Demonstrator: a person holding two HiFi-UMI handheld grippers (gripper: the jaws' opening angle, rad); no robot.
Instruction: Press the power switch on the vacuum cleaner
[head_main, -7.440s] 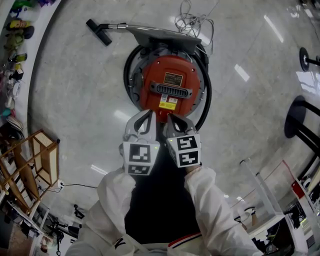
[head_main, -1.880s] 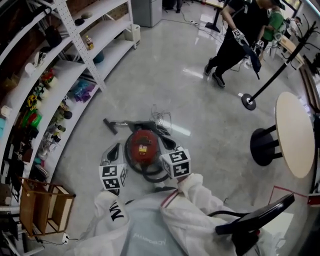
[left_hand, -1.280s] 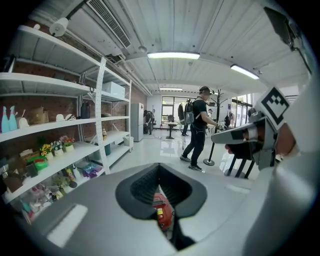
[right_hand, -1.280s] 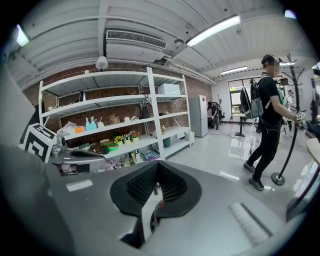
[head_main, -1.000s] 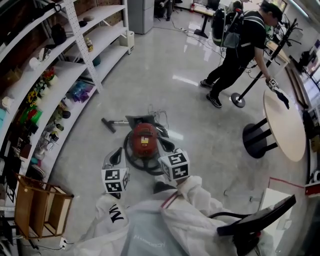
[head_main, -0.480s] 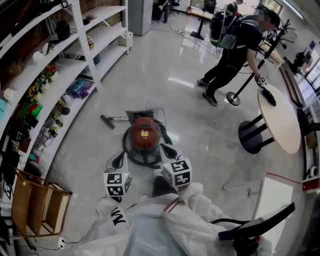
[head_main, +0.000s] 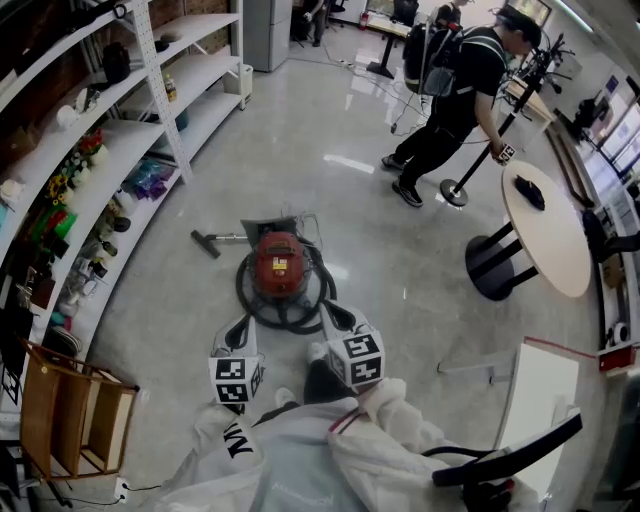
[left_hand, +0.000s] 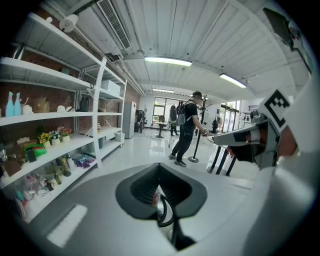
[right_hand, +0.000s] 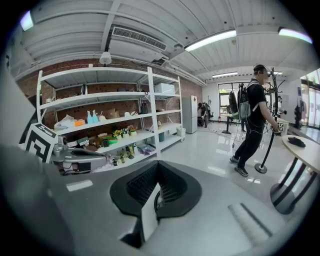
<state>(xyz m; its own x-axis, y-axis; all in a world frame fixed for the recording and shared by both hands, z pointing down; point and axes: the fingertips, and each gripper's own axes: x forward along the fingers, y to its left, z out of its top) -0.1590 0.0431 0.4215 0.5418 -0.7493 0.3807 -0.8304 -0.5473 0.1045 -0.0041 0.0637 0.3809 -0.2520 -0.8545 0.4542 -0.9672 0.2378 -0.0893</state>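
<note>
This looks like an open lab or test studio, not a home. White metal shelves (head_main: 135, 140) line a brick wall (right_hand: 107, 86) along the left of the head view, stocked with bottles (right_hand: 92, 118) and flowers (head_main: 88, 148), over a polished grey floor (head_main: 330, 120). At the upper right a person (head_main: 455, 85) with a backpack (head_main: 430, 62) stands by a round table (head_main: 550, 240), under ceiling strip lights (right_hand: 210, 39).
</note>
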